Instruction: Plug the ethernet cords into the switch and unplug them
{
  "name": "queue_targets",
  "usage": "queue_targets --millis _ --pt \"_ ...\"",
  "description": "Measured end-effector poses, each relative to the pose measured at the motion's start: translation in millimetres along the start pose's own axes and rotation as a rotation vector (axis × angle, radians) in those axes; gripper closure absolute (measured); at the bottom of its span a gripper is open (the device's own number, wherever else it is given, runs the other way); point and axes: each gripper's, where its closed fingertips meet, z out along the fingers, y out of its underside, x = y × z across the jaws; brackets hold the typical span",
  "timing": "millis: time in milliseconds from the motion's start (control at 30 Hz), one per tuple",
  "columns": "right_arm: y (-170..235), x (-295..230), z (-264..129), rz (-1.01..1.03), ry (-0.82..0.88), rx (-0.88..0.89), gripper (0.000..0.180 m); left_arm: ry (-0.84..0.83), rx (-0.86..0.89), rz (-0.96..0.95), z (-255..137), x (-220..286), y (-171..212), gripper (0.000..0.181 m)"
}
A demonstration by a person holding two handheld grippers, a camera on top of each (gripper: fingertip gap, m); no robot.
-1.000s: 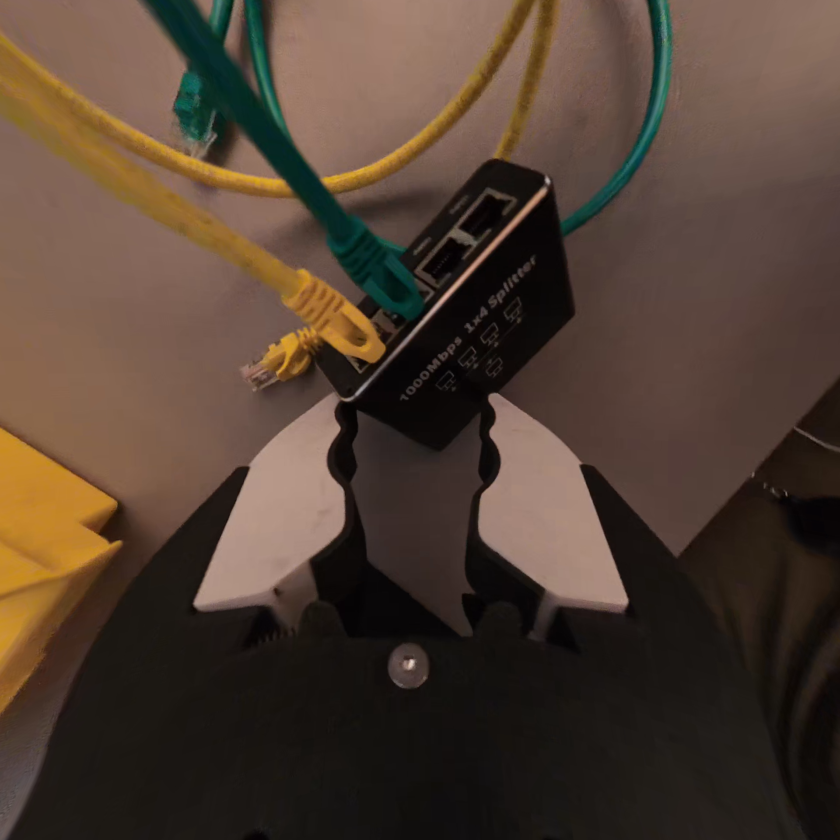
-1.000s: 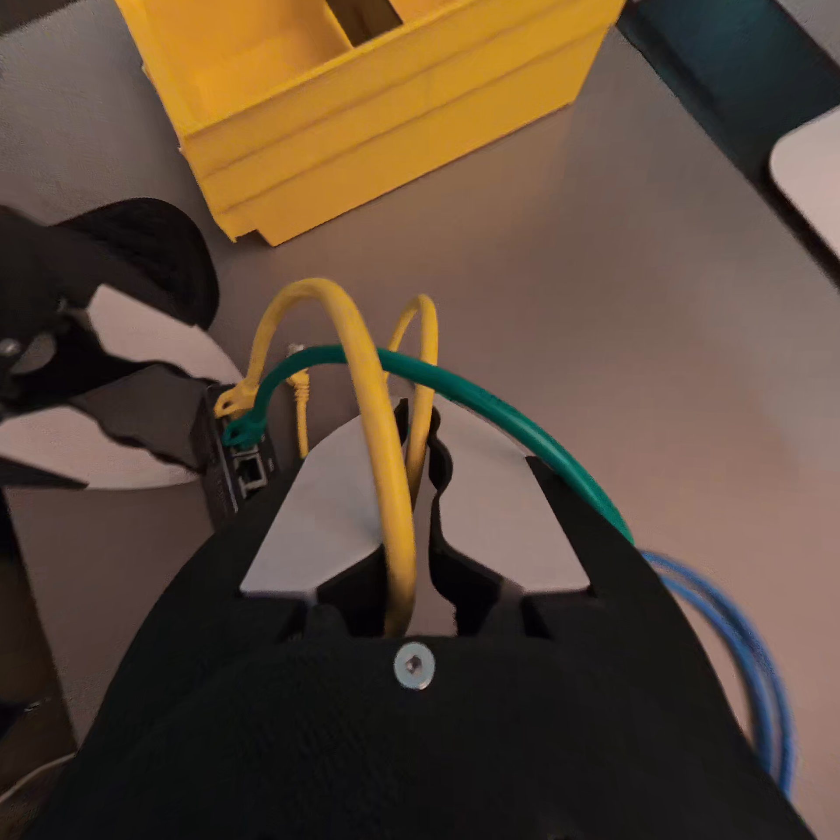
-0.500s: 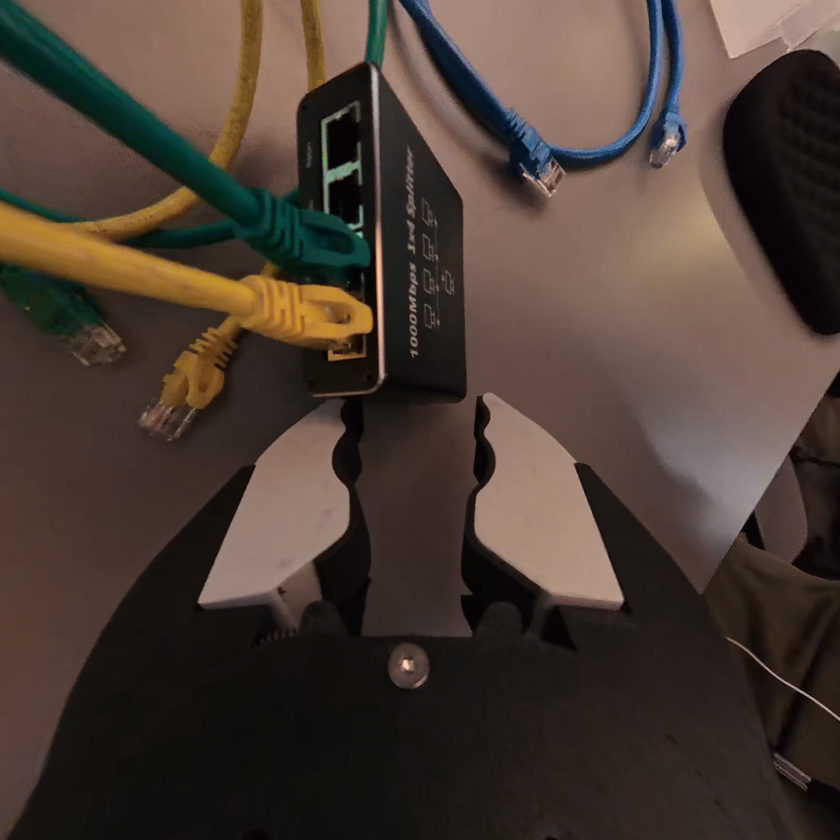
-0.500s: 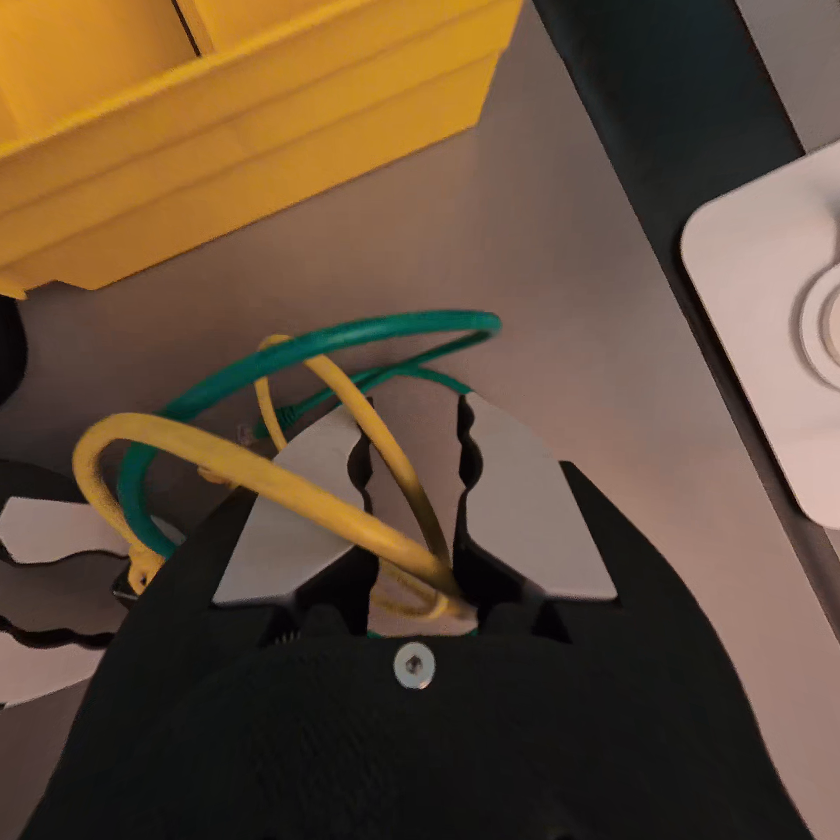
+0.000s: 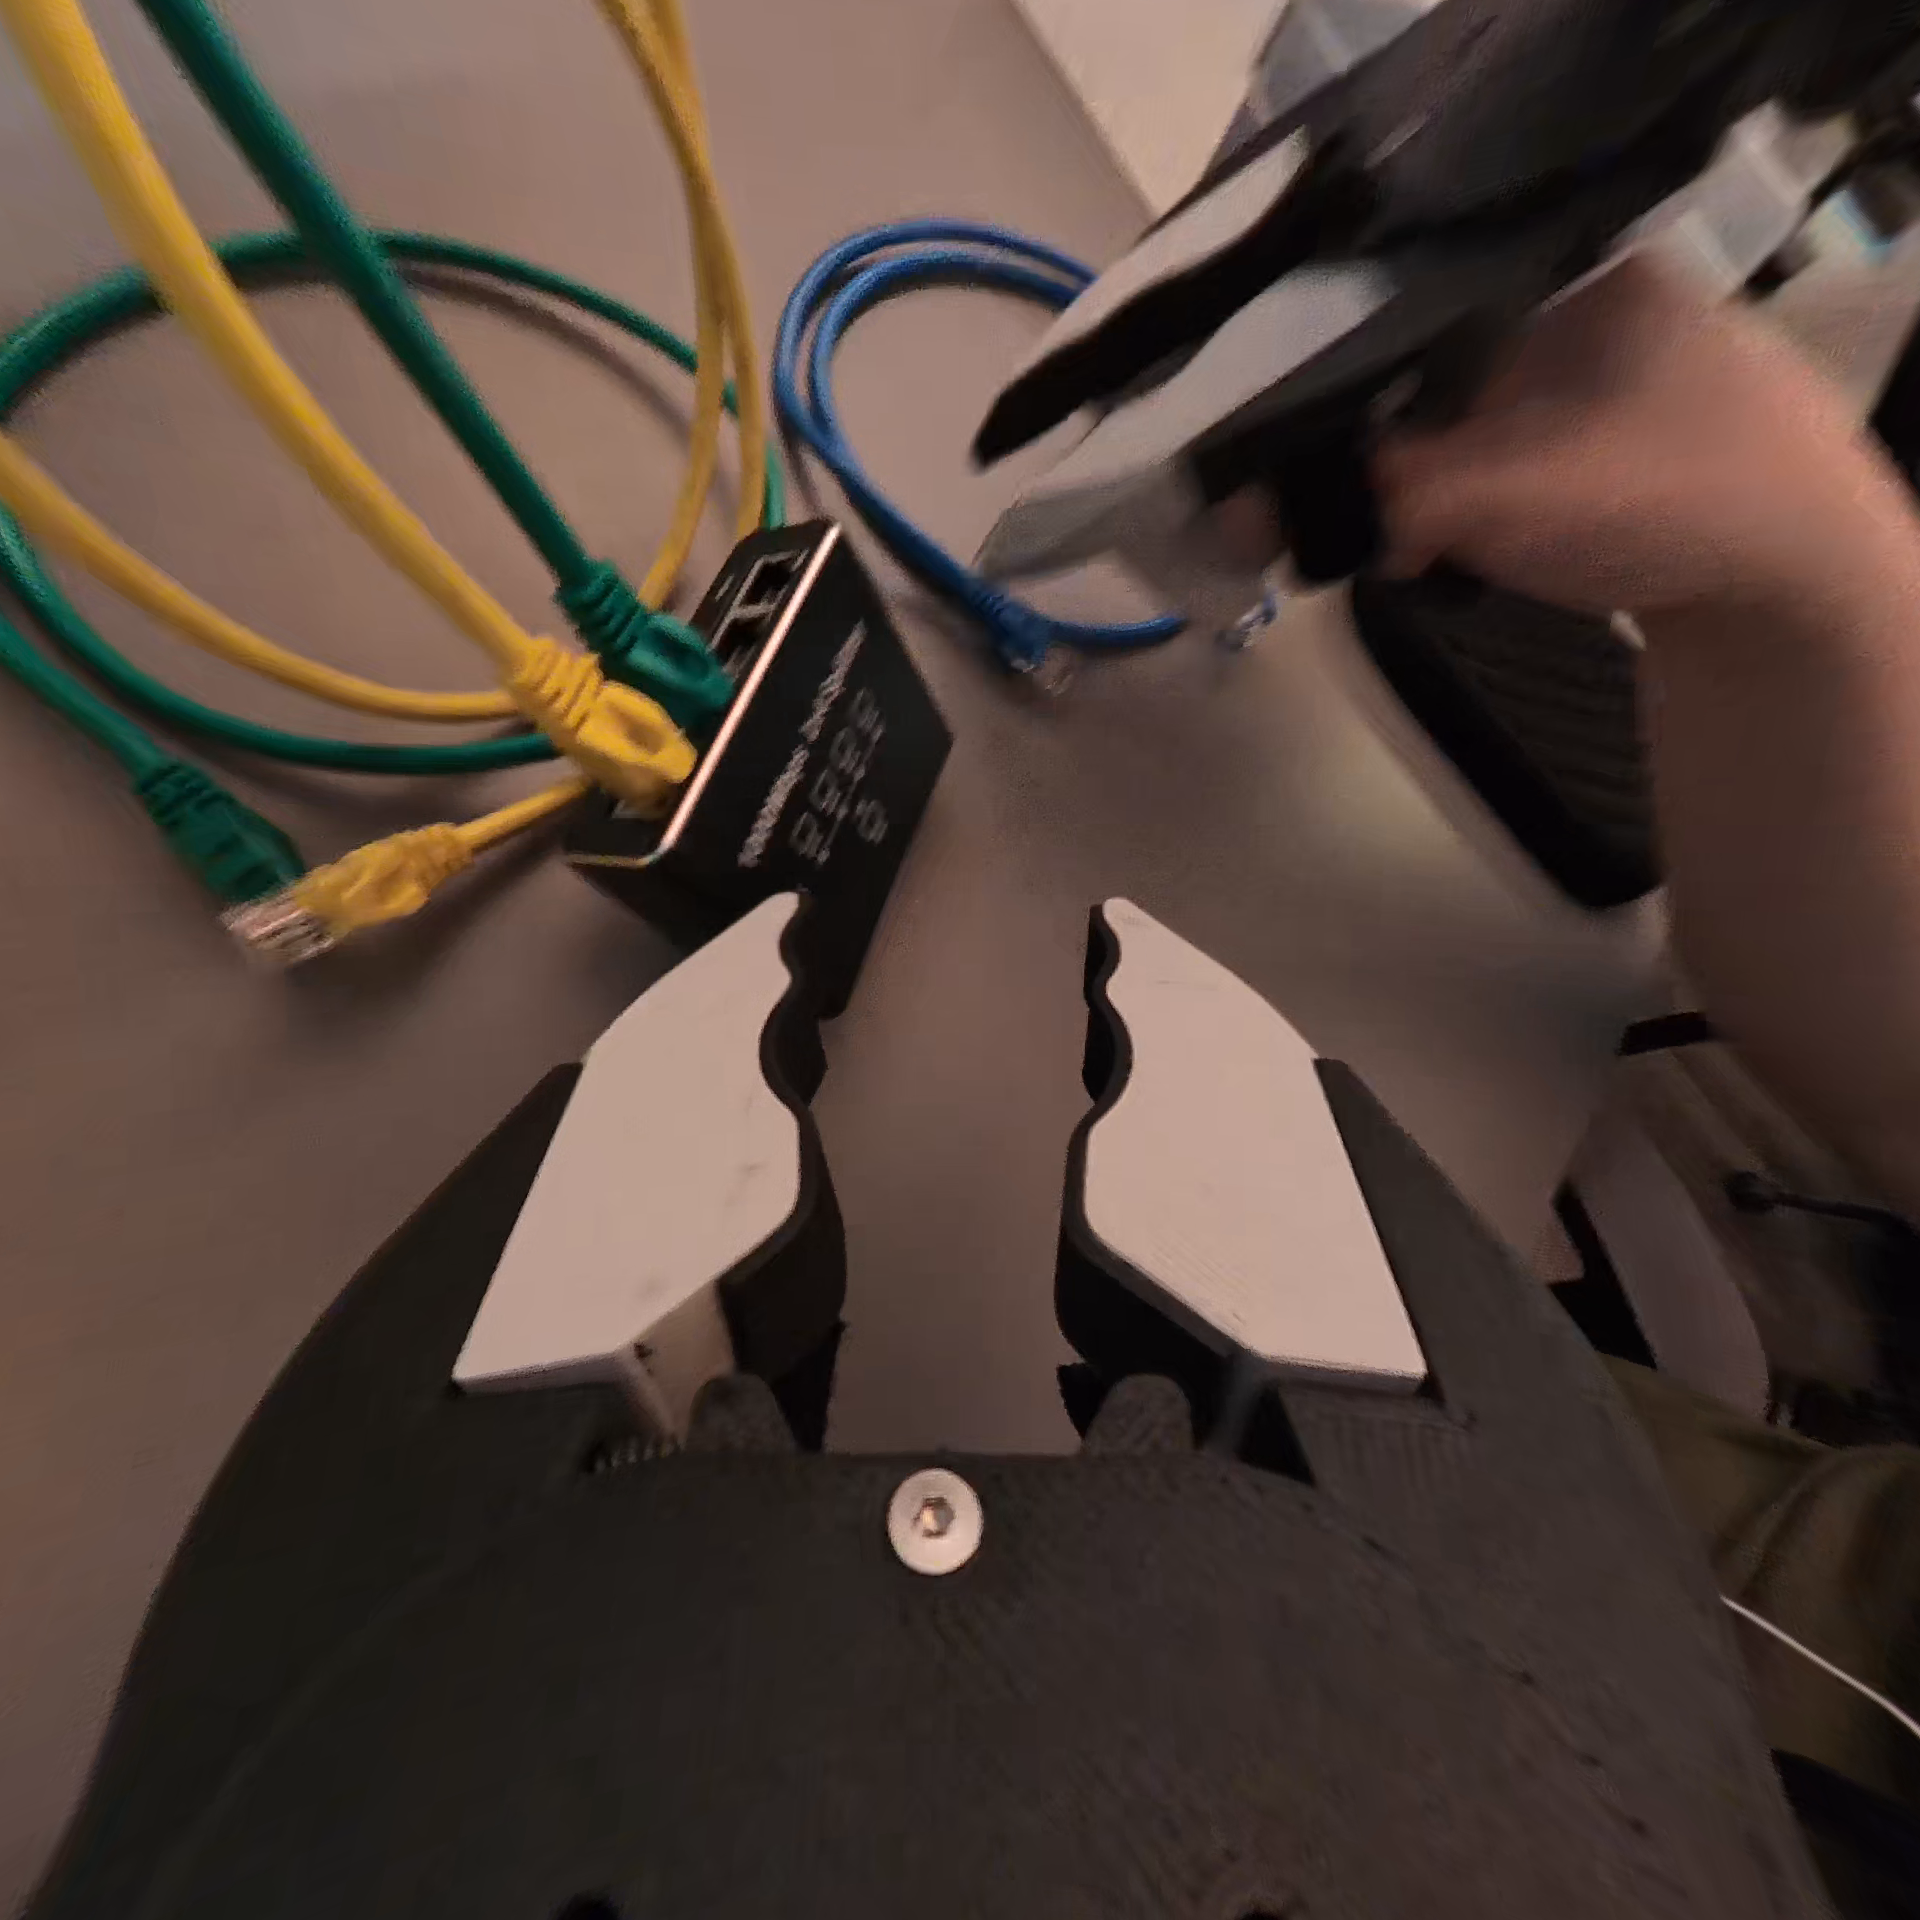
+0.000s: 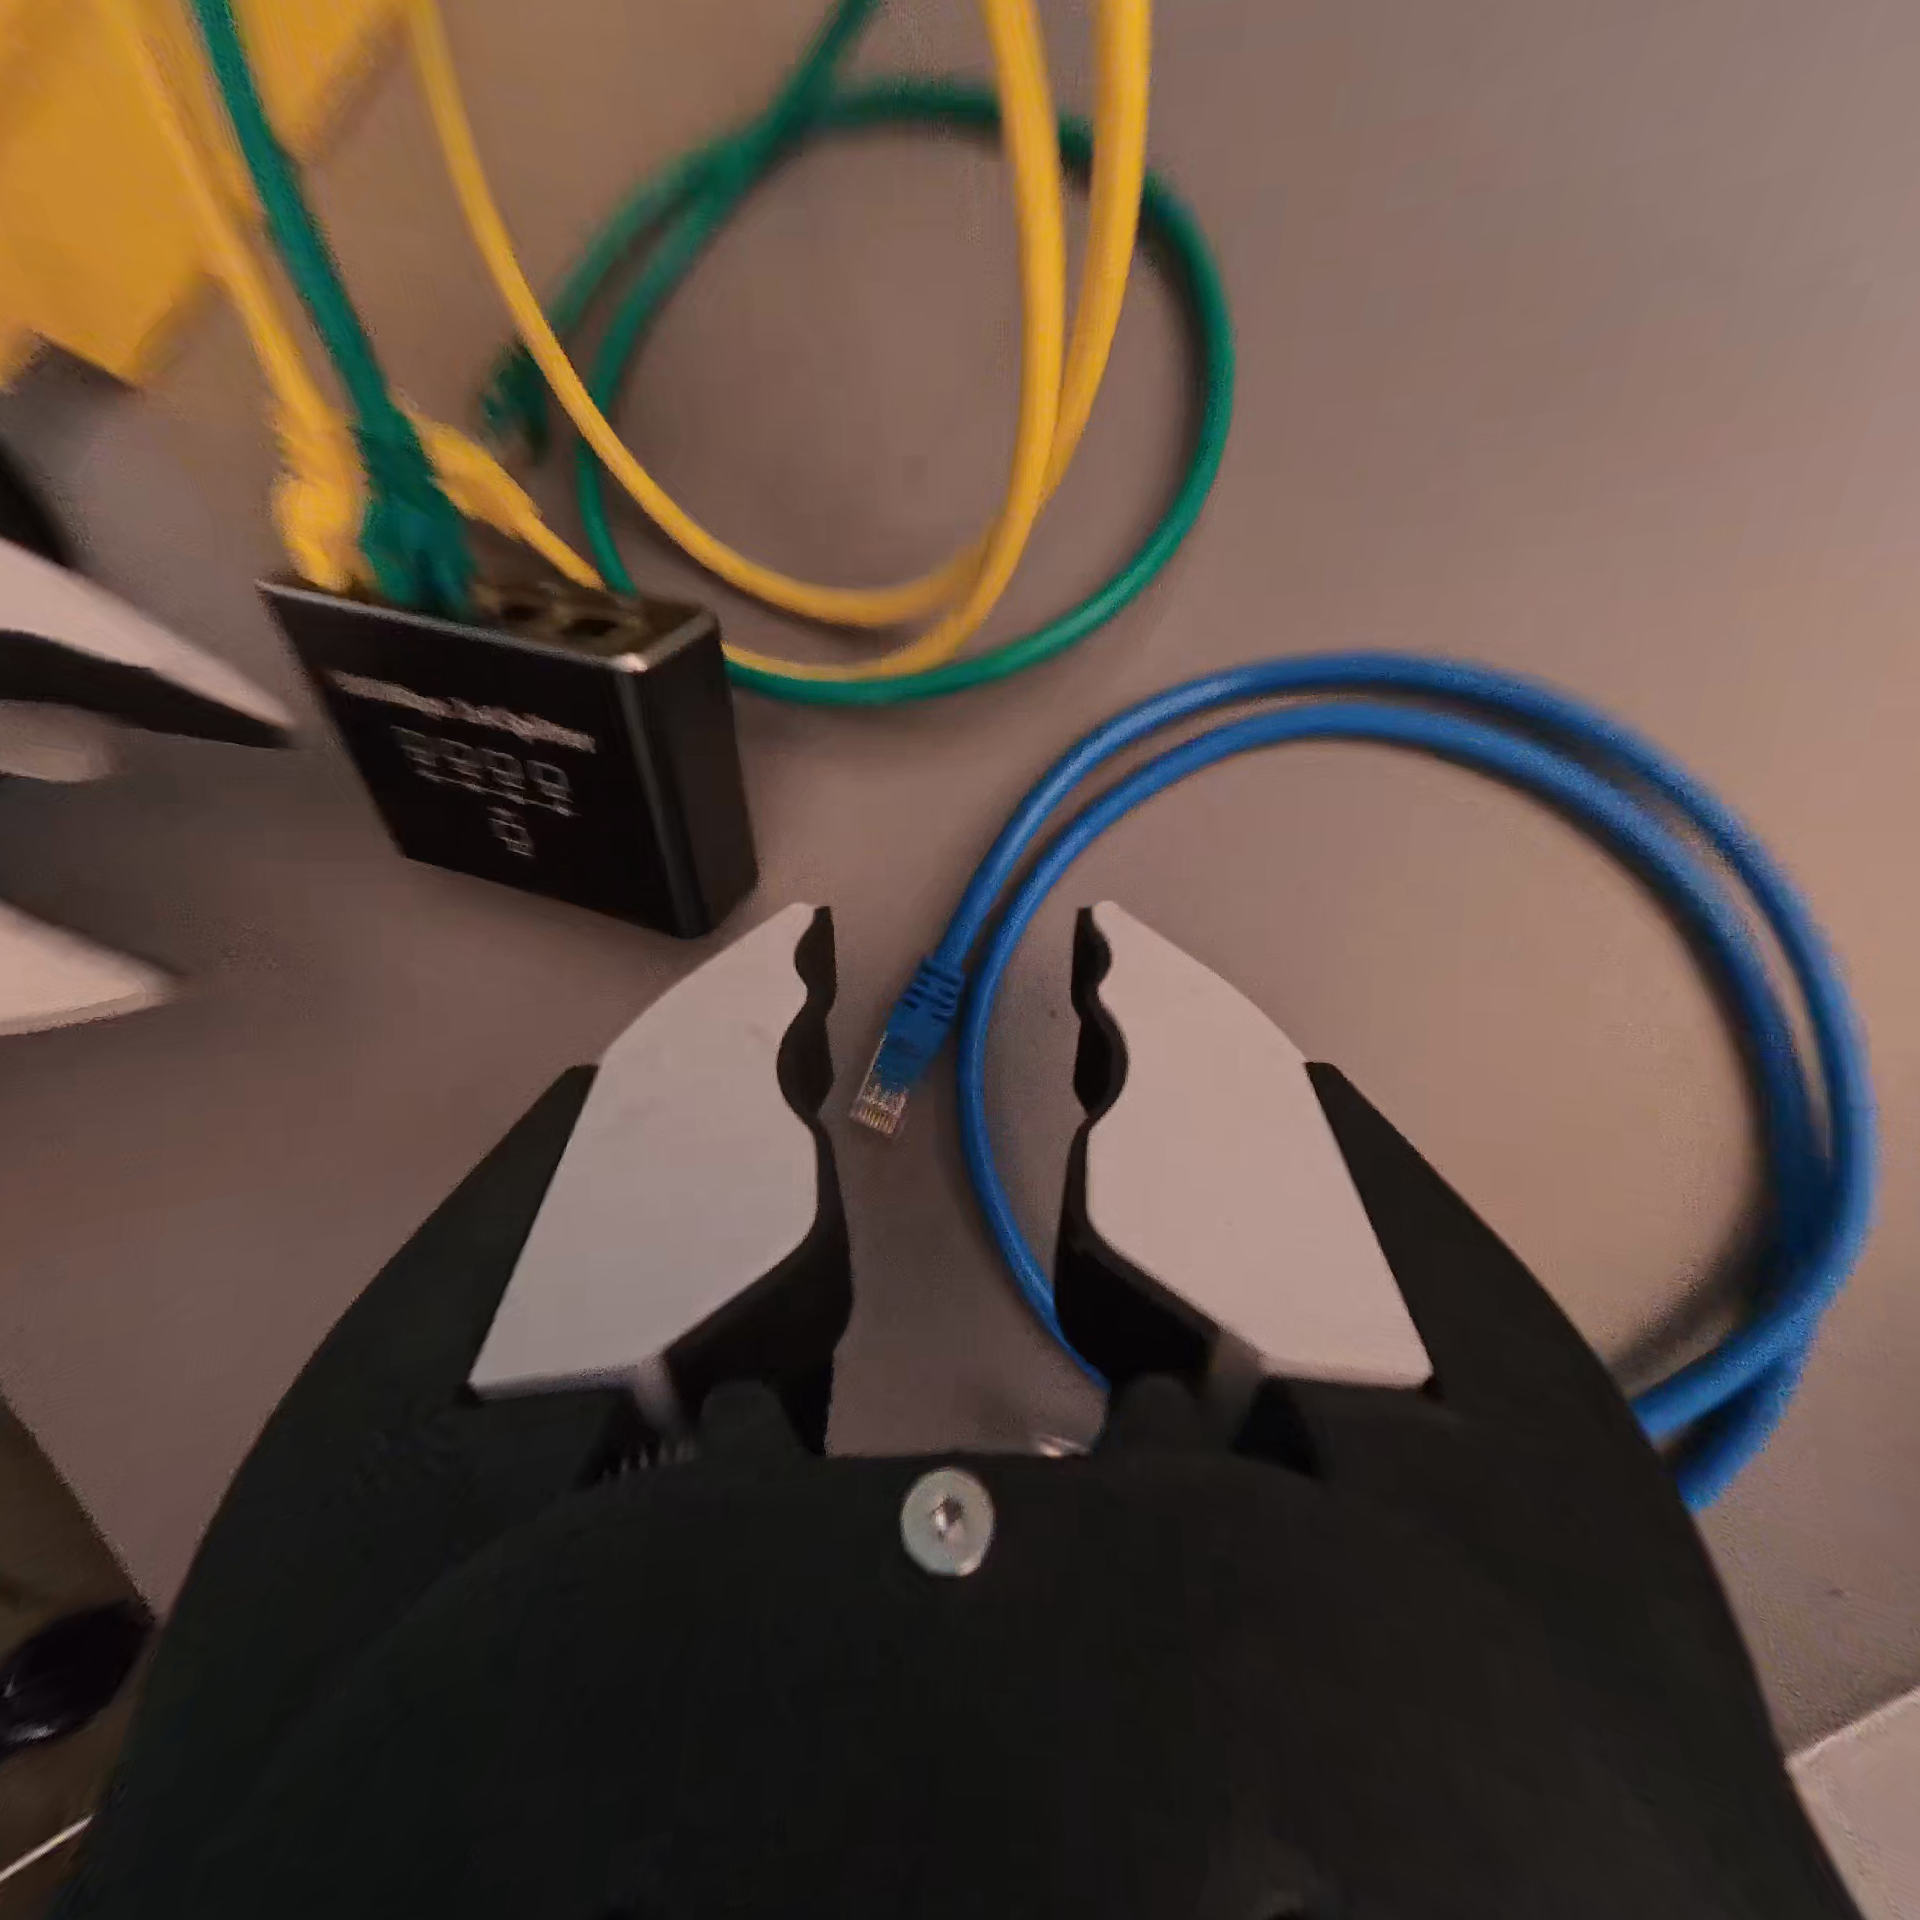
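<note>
With both our grippers, right (image 6: 954,914) and left (image 5: 943,914), wide open and empty, the blue plug (image 6: 896,1055) lies on the counter (image 6: 1455,436) beside the switch (image 6: 540,758); limp cord, so we grip the rigid plug.

1. Left gripper (image 5: 943,914) low in frame, jaws apart, holding nothing; left tip just touching switch (image 5: 800,758).
2. Switch lying on bench (image 5: 1195,831), yellow cord (image 5: 312,405) and green cord (image 5: 416,343) plugged in side by side.
3. Loose yellow plug (image 5: 364,883) and green plug (image 5: 213,842) lying left of switch.
4. Blue cord (image 5: 831,343) coiled beyond.
5. Right gripper (image 5: 987,499), blurred, above blue plug (image 5: 1023,634), jaws apart, held by hand (image 5: 1621,478).
</note>
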Motion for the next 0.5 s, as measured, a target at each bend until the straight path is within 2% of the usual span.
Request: queue_targets --millis 67,100,133,233,400,500 --pt "14.0 2.7 21.3 -0.021 0.084 -0.112 0.137 0.045 0.013 0.005 -3.1 13.1 -9.0 0.133" --pt "16.4 9.7 26.9 -0.045 0.162 -0.140 0.145 0.062 0.015 0.018 -4.8 19.4 -13.0 0.132" --pt "10.1 14.4 26.8 -0.096 0.229 -0.116 0.167 0.073 0.018 0.040 -6.5 25.0 -16.8 0.132" --pt "9.7 11.2 22.3 -0.114 0.262 -0.106 0.171 0.079 0.037 0.110 -11.4 36.7 -28.2 0.131" --pt "-1.2 -13.5 -22.0 0.152 0.049 0.243 0.173 0.172 0.167 0.119 -1.6 60.9 -57.2 0.125" --pt "-3.8 -30.6 -64.3 0.290 -0.140 0.456 0.173 0.221 0.170 0.167 3.3 79.7 -48.5 0.124"
